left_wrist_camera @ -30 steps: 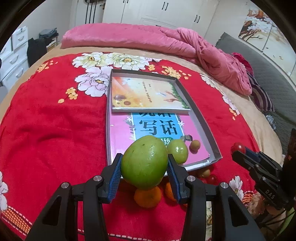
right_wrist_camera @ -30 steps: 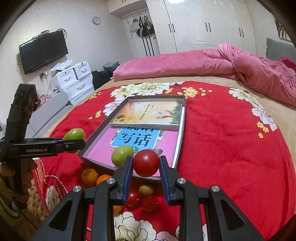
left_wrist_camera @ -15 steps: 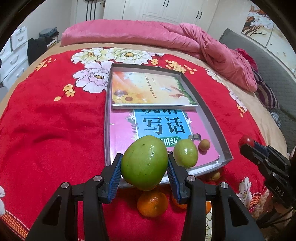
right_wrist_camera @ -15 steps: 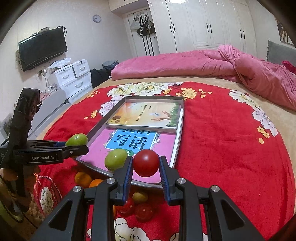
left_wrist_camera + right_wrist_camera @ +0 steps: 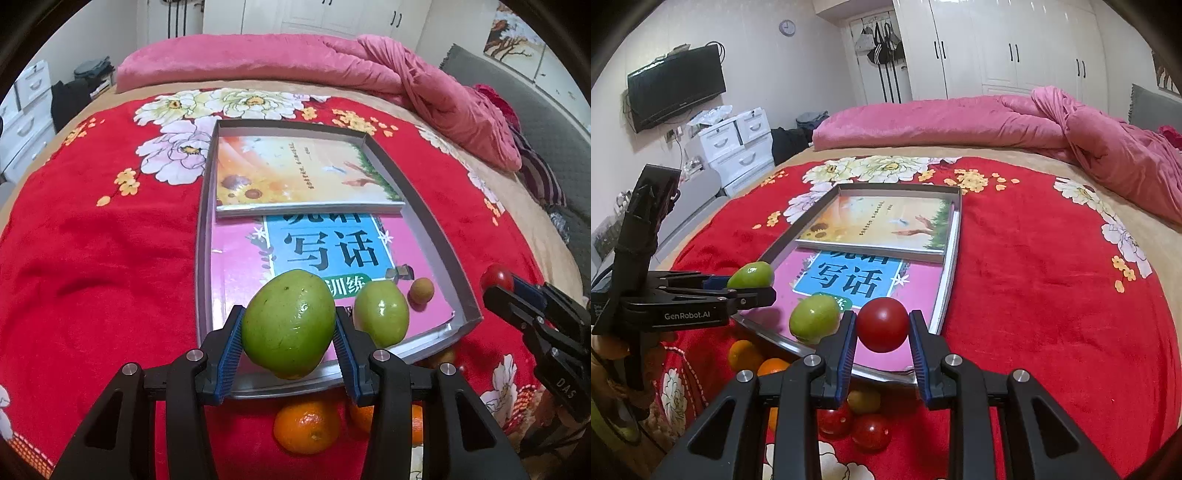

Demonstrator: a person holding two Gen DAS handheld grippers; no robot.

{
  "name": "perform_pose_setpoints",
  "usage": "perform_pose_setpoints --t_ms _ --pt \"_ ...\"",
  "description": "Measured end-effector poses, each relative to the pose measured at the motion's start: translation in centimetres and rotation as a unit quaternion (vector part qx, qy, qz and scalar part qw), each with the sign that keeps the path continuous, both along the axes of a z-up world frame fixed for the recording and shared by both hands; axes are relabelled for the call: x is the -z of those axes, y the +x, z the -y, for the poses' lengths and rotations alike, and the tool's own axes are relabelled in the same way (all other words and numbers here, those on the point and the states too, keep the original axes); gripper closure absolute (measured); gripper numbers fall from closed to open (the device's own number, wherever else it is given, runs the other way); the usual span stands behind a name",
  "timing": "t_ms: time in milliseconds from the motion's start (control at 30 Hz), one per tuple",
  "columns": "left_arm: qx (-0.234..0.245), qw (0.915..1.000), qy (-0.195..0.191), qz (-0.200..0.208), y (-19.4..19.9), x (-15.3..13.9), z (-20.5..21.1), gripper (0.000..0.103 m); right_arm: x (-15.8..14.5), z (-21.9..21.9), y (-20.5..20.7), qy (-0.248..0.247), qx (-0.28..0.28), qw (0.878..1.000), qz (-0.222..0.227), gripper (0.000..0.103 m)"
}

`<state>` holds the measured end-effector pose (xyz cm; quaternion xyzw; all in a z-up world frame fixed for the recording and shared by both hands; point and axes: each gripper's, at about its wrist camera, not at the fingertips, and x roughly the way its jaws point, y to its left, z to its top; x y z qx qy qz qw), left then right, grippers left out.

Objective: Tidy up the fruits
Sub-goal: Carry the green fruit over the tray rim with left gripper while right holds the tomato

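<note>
Both hand-held grippers have advanced over the shallow grey cardboard tray (image 5: 436, 236): left hand-held gripper (image 5: 290, 334) clamping the large green fruit (image 5: 290, 323), right hand-held gripper (image 5: 882, 334) clamping the round red tomato (image 5: 882, 325), so placement appears imminent.

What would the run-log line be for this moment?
left gripper: shut on green fruit | right gripper: shut on red tomato | tray: green fruit, small brown fruit, books
</note>
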<state>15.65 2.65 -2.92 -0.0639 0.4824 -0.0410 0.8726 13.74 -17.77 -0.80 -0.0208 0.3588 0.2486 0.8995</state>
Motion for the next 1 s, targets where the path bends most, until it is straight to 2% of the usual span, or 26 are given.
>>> perform_pose_setpoints --t_ms 1000 --pt "-0.001 0.9998 0.007 -0.019 0.0 1.5 0.0 0.055 1.1 -1.1 1.3 -0.018 -0.012 1.0 -0.016 0.074"
